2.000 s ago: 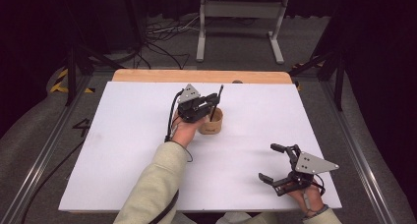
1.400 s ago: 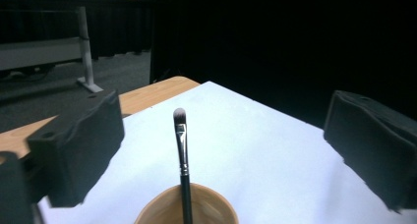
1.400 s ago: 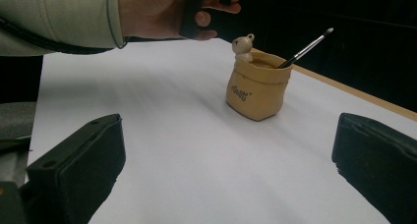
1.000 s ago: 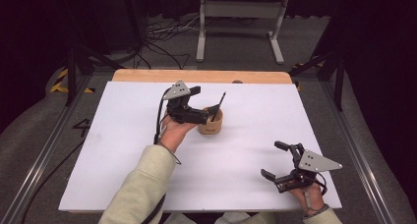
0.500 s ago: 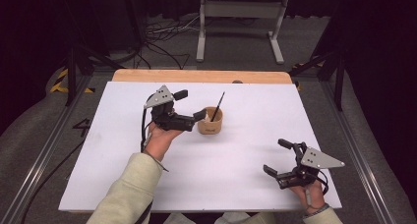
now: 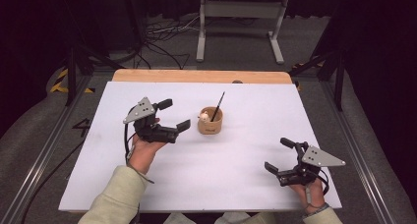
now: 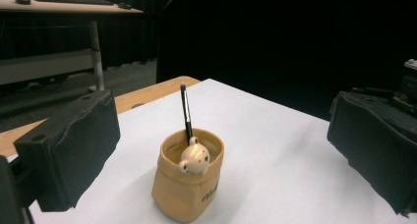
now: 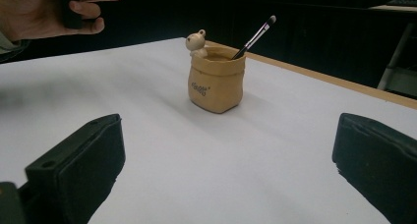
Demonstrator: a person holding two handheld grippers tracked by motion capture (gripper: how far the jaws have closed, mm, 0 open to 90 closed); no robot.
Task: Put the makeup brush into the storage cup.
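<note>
Tan, sack-shaped pot [image 6: 210, 121] with a small bear figure [image 6: 202, 118] on its rim stands near the middle of a white table [image 6: 246, 101], slightly toward the far side. A thin dark brush [image 6: 218, 106] stands inside it, leaning toward the far right, its tip above the rim. The left gripper [image 6: 176, 115] hangs just left of the pot, jaws spread wide and empty, one jaw near the pot's left side without touching it. From the left gripper view, the pot [image 7: 188, 180] sits centred between the two black jaws, with the brush [image 7: 186, 111] rising behind the bear [image 7: 193, 159]. The right gripper [image 6: 280, 156] rests low at the near right of the table, well apart from the pot, jaws also spread and holding nothing. Judging by this, the brush is already in the pot and the placing step looks finished. If anything remains, the next move probably calls for drawing the left gripper clear without knocking the pot, or closing gently around it to shift it.
</note>
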